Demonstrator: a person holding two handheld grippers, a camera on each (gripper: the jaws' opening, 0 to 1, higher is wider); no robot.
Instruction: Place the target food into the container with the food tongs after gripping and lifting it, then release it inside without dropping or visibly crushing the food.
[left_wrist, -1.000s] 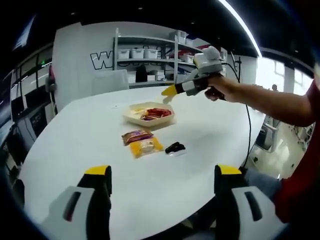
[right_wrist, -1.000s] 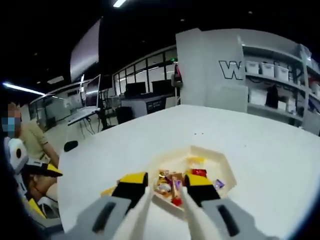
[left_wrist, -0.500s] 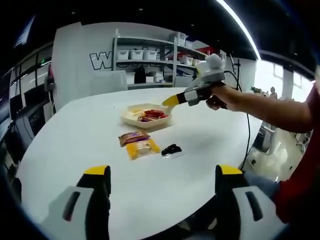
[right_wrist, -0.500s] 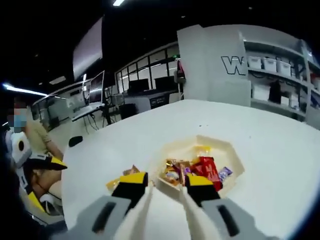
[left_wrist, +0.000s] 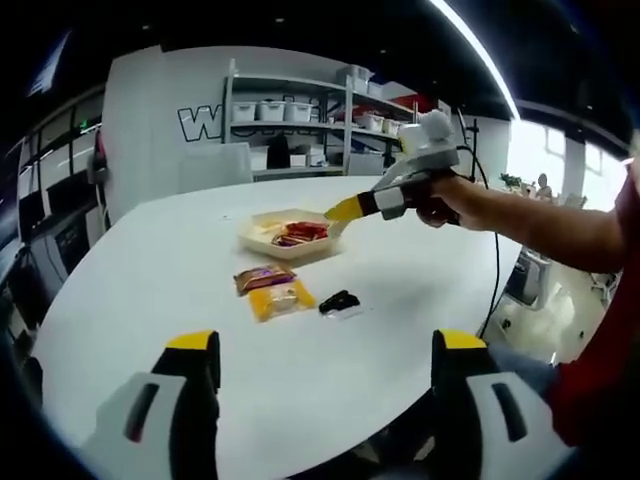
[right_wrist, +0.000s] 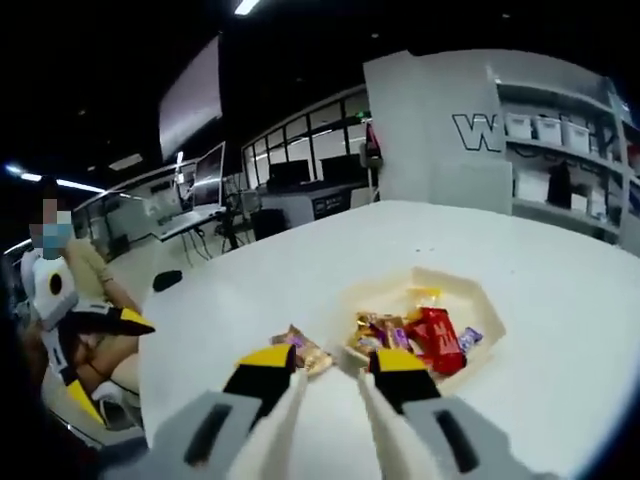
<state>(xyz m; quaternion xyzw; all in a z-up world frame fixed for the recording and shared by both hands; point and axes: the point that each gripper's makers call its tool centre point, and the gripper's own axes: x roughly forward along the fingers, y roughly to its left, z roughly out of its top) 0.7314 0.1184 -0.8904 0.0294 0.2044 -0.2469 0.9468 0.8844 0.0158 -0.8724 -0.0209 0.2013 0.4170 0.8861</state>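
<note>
Left gripper view: your left gripper (left_wrist: 317, 425) sits low at the near edge of the white table (left_wrist: 150, 290), jaws spread wide with nothing between them. Out ahead lie two snack packets (left_wrist: 272, 288) side by side, a brown one and a yellow one just nearer you, and a small black object (left_wrist: 338, 300) to their right. Beyond them is the cream container (left_wrist: 262, 232), already holding red and mixed wrappers. Your right gripper (left_wrist: 337, 210) reaches in from the right, its yellow-tipped end just over the container's right rim.

In the right gripper view, your right gripper (right_wrist: 328, 368) holds the white food tongs (right_wrist: 372, 440), whose two arms run up between the jaws; the tong tips are parted and nothing is between them. The container (right_wrist: 482, 312) lies just past the tips, slightly right, packed with wrapped sweets (right_wrist: 432, 338). One brown packet (right_wrist: 303, 350) rests on the table just left of the tips, outside the container.
</note>
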